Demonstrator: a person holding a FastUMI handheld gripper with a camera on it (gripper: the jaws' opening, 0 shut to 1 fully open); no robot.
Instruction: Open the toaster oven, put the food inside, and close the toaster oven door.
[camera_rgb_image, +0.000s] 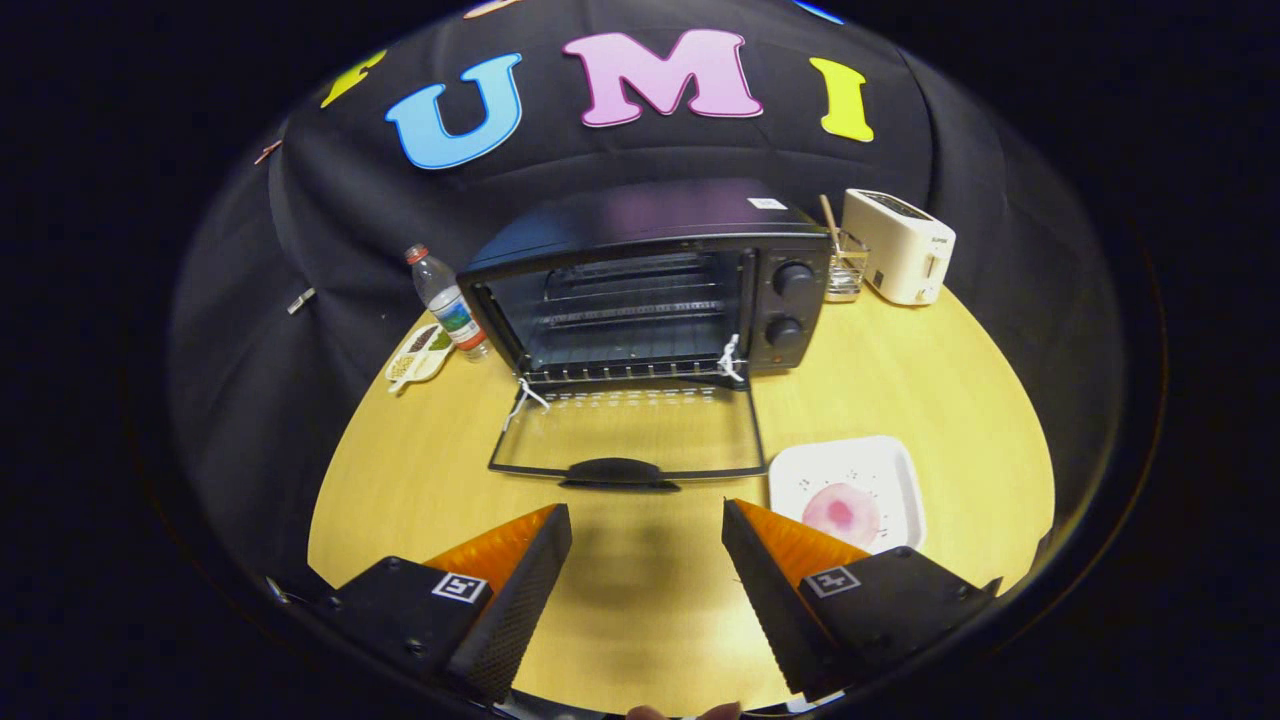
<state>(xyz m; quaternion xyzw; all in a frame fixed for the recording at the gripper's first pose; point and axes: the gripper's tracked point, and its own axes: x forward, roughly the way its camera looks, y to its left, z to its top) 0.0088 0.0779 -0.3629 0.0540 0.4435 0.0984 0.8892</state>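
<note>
The black toaster oven (650, 285) stands at the back of the round wooden table (940, 370), its glass door (628, 432) folded flat down toward me with the handle (618, 470) nearest. Wire racks show inside the empty cavity. A pink round piece of food (842, 511) lies on a white square plate (880, 465), right of the door and just beyond my right finger. My gripper (647, 520) hovers open above the table, short of the door handle, with nothing between its fingers.
A water bottle (446, 300) and a small dish of snacks (420, 352) sit left of the oven. A white toaster (900, 245) and a glass with sticks (843, 262) stand to its right at the back.
</note>
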